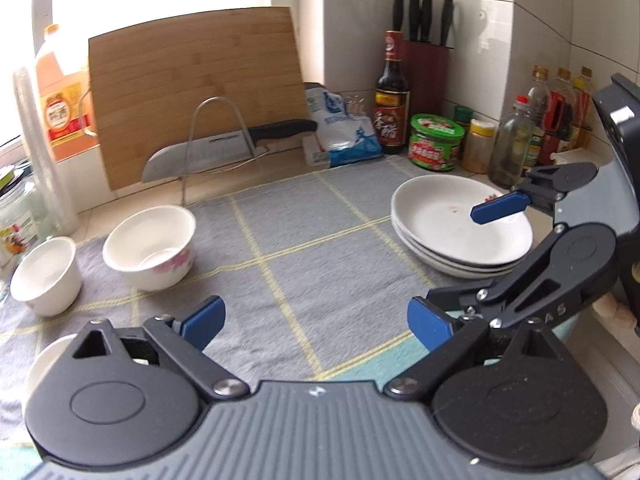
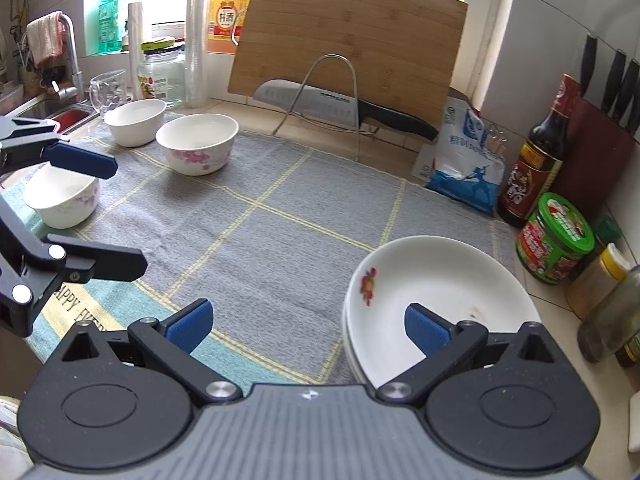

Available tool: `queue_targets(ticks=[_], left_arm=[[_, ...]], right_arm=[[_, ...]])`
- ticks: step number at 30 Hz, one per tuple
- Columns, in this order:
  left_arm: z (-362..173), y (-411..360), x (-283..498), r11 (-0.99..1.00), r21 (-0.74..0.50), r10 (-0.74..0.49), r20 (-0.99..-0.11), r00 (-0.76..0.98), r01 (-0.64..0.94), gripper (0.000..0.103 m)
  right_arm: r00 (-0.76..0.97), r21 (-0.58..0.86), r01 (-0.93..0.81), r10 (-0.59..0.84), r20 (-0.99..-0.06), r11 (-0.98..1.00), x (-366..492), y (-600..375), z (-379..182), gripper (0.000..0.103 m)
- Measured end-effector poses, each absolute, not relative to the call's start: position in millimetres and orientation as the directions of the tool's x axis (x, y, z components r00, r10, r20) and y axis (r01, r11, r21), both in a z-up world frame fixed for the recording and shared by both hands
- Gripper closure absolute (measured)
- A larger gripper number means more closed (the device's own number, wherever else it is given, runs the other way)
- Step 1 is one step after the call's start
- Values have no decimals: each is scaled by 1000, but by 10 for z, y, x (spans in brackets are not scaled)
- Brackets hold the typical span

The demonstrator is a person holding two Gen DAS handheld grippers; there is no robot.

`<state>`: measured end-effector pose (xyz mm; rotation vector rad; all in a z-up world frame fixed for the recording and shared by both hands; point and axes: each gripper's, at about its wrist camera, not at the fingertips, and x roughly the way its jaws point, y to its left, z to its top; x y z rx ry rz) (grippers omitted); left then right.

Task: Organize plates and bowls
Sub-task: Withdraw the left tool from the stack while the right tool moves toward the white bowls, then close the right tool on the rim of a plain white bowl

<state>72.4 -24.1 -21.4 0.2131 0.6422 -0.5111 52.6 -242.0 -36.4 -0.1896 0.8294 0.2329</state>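
A stack of white plates [image 1: 460, 228] [image 2: 432, 292] rests on the right side of a grey checked mat [image 1: 320, 220] [image 2: 280, 240]. Three white bowls stand at the left: a pink-flowered bowl [image 1: 150, 248] [image 2: 196, 144], a plain bowl [image 1: 46, 276] [image 2: 136, 122], and a faintly flowered bowl [image 2: 62, 196] nearest the left gripper. My left gripper [image 1: 316, 324] [image 2: 128, 218] is open above the mat, nothing between its fingers. My right gripper [image 2: 308, 328] [image 1: 452, 256] is open too, its right finger hovering over the plate stack's near rim.
A bamboo cutting board [image 1: 192, 92] leans at the back behind a wire rack holding a large knife [image 1: 224, 148]. Sauce bottles [image 1: 392, 96], a green-lidded tub [image 1: 434, 142] and a knife block [image 1: 426, 68] crowd the right corner. A sink [image 2: 52, 114] lies far left.
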Motion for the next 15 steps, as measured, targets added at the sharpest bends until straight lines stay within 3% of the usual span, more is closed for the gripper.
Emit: queue_targets(ticks=[8,15], left_arm=[[-401,571,537,947,110,-169,-627,761,301,6],[-629,1096,605,969,128,-77,-656,750,211,6]], right_arm=[[602,14,-381,259,-755,924,874,-1880,-390,0],[533,62,-498,361,-765,865,1174,-1253,-431,0]])
